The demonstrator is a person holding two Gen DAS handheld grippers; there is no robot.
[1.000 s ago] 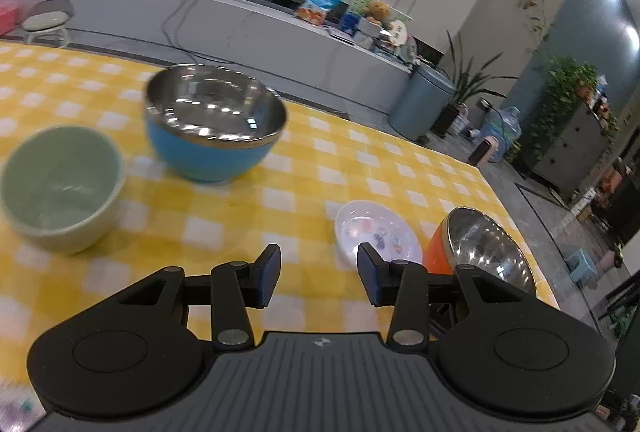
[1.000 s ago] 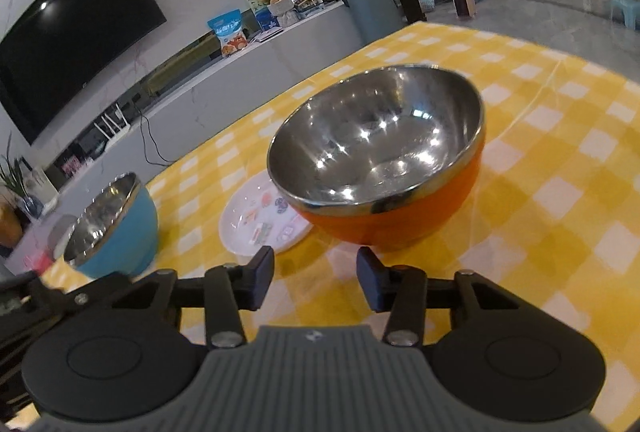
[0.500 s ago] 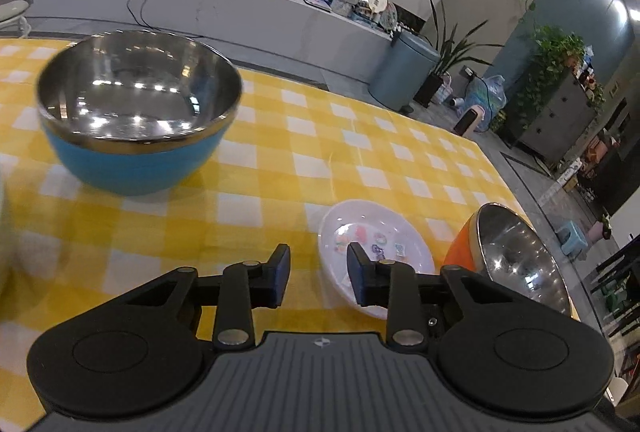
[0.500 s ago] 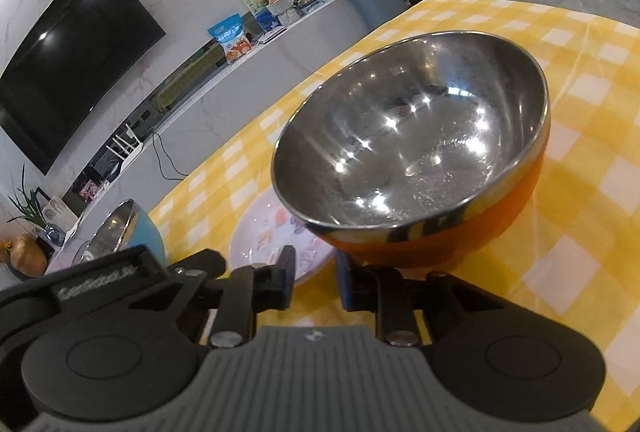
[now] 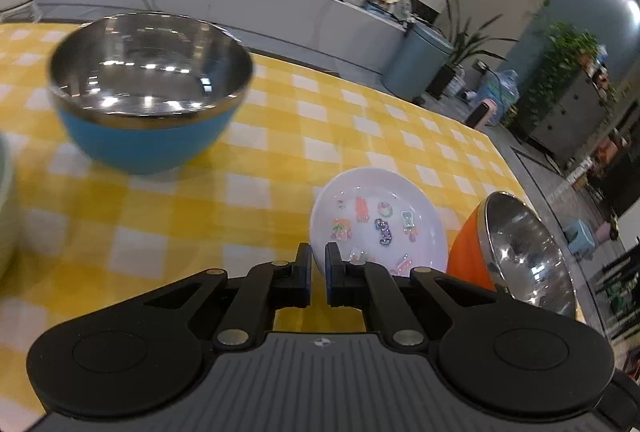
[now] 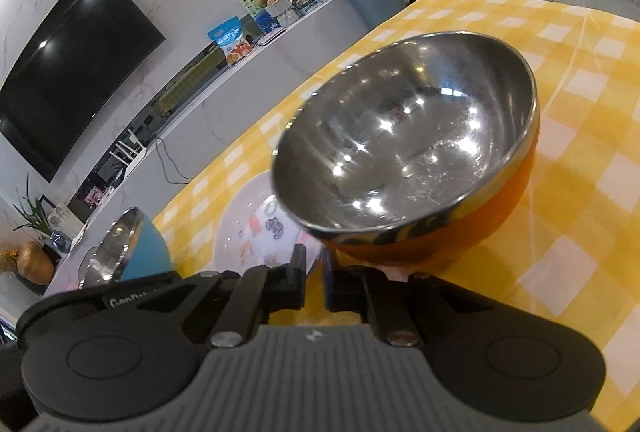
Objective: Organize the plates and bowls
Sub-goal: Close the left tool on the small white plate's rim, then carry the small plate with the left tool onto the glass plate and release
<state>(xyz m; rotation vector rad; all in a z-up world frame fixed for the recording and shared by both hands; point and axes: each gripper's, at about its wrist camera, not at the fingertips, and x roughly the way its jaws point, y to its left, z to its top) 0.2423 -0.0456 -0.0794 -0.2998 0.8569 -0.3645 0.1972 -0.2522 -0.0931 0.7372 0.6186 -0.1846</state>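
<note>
A white plate (image 5: 380, 216) with small cartoon pictures lies on the yellow checked tablecloth (image 5: 280, 152). My left gripper (image 5: 318, 268) has its jaws closing, and the plate's near rim is pinched between the pads. Right of the plate stands an orange steel-lined bowl (image 5: 468, 252). In the right wrist view this orange bowl (image 6: 440, 240) fills the middle and tips toward me. My right gripper (image 6: 314, 272) has its jaws closing on the bowl's near-left rim. The white plate (image 6: 248, 228) lies just left of it. A blue steel-lined bowl (image 5: 148, 136) sits farther back on the left.
A pale green bowl (image 5: 6, 208) shows only as a sliver at the left edge. The blue bowl (image 6: 136, 252) and the left gripper's black body (image 6: 120, 296) sit at the lower left of the right wrist view. The table edge (image 5: 532, 192) runs behind the orange bowl.
Both grippers went from open to nearly shut. The left one moved forward and right to the plate's rim, so the green bowl slid almost out of view. The orange bowl now looks tipped.
</note>
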